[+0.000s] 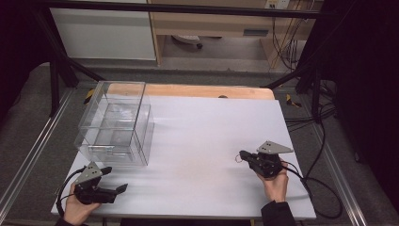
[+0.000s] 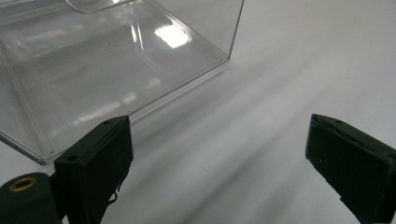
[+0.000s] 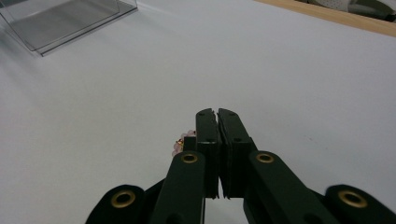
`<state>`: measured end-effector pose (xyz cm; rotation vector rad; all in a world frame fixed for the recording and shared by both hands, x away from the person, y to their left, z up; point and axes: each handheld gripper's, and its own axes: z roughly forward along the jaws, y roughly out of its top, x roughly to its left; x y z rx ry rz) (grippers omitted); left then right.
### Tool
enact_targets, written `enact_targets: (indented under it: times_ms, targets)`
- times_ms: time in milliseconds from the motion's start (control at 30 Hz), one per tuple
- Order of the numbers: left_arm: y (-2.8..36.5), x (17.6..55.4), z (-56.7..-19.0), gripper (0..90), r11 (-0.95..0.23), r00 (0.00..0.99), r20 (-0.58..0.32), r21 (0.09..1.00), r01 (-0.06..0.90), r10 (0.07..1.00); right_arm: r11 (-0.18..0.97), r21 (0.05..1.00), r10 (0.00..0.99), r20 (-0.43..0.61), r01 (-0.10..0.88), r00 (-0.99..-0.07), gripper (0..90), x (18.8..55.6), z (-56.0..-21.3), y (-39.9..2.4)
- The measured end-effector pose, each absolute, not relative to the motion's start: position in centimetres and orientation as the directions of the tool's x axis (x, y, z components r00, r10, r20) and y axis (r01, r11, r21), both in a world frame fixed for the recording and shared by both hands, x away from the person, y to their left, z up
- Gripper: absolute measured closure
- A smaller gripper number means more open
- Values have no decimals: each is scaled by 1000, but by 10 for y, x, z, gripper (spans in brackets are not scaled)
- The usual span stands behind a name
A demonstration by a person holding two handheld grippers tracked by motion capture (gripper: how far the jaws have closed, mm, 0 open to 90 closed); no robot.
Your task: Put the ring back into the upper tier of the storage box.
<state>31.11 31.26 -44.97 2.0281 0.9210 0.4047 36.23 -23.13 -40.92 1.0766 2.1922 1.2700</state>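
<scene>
Pressed-together right gripper (image 3: 217, 114) pinches pink beads (image 3: 180, 143) (high view: a loop); left gripper (image 2: 219, 158) spread.

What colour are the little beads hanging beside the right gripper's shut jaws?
Pale pink beads with a small gold bit, seen best in the right gripper view.

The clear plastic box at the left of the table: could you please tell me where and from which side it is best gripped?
Probably by a top rim of the clear plastic box. It stands upright with its mouth open upward, and its walls are thin, so tongs coming down from above could straddle one wall. The left tongs stand open just in front of it, so the near wall seems the handiest.
</scene>
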Motion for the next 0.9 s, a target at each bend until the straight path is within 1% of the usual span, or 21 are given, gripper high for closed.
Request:
enact_targets:
  times_ms: [900]
  targets:
    - [313, 311, -450, 71, -367, 675, -51, 808, 460, 736, 288, 912, 693, 12, 292, -721, 882, 344, -371, -196]
